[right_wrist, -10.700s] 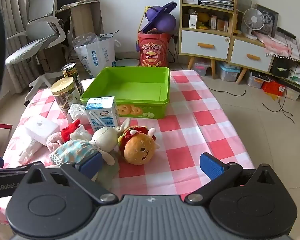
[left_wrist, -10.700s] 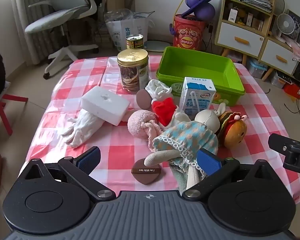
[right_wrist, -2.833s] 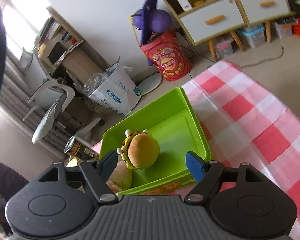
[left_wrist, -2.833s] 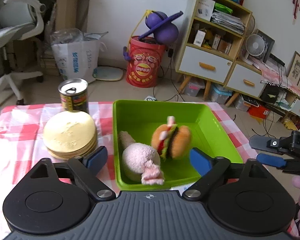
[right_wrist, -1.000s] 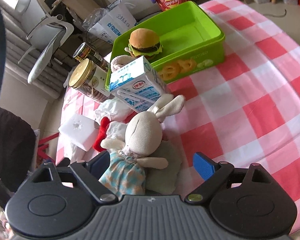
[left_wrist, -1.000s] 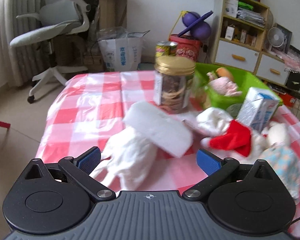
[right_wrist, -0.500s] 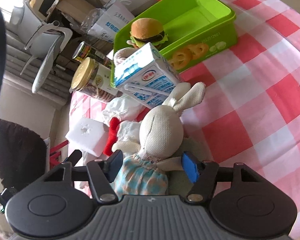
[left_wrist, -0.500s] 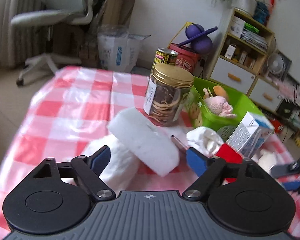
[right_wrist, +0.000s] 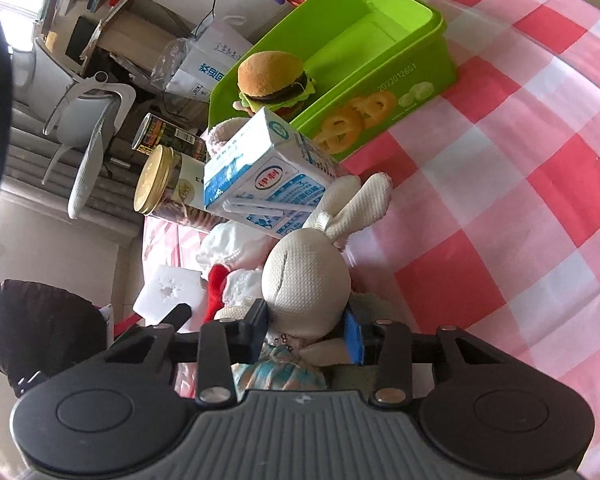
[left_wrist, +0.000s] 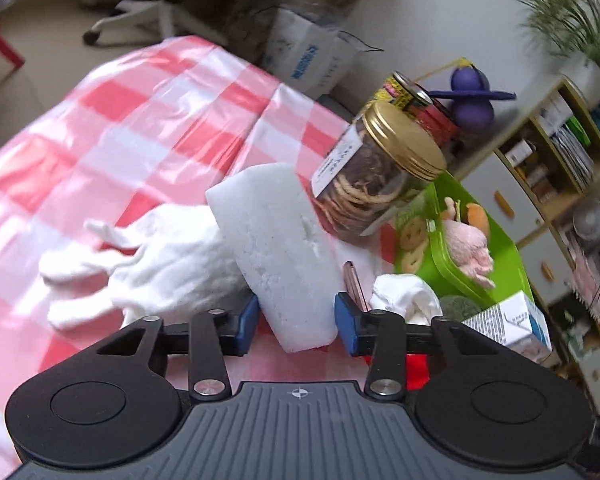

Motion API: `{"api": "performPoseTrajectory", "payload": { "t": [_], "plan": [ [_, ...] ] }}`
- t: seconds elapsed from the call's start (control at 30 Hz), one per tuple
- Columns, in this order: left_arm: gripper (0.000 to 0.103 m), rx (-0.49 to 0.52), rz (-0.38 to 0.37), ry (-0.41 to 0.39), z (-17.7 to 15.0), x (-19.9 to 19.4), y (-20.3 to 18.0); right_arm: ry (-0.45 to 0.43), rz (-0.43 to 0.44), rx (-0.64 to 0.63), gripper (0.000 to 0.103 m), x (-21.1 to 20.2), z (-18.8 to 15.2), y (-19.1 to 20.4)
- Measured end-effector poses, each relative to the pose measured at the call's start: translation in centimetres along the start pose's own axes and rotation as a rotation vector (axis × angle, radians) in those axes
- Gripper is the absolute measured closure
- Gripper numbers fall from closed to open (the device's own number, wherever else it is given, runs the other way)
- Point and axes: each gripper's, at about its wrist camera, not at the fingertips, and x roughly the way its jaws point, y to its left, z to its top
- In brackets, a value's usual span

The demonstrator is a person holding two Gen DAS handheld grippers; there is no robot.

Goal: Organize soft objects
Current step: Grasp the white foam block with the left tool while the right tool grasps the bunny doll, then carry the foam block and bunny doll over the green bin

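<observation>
My left gripper [left_wrist: 296,324] is shut on the near end of a white foam sponge block [left_wrist: 272,248] that rests partly on white gloves [left_wrist: 160,264]. My right gripper [right_wrist: 306,330] is shut on a cream rabbit doll [right_wrist: 308,276] in a blue checked dress, gripping at its neck. The green bin [right_wrist: 380,64] holds a plush burger [right_wrist: 272,80] and a pink plush [left_wrist: 470,248]; the bin also shows in the left wrist view [left_wrist: 496,264]. A red and white soft hat [right_wrist: 216,284] lies beside the rabbit.
A milk carton [right_wrist: 264,184] stands against the rabbit's ears, between it and the bin. A gold-lidded cookie jar [left_wrist: 376,176] and a tin can [right_wrist: 164,136] stand left of the bin. The red checked tablecloth [right_wrist: 520,184] covers the table.
Both grippers have closed: the left on the white sponge block, the right on the rabbit doll's neck. Both moved in closer to these objects.
</observation>
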Motion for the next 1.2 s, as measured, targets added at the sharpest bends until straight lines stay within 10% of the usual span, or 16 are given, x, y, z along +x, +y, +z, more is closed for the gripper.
{"api": "performPoseTrajectory", "payload": {
  "t": [1.2],
  "plan": [
    [0.069,0.125,-0.161,-0.003,-0.6,-5.9,-8.3,-0.296,0.102,0.049,0.089,-15.1,1.6,-1.9]
  ]
}}
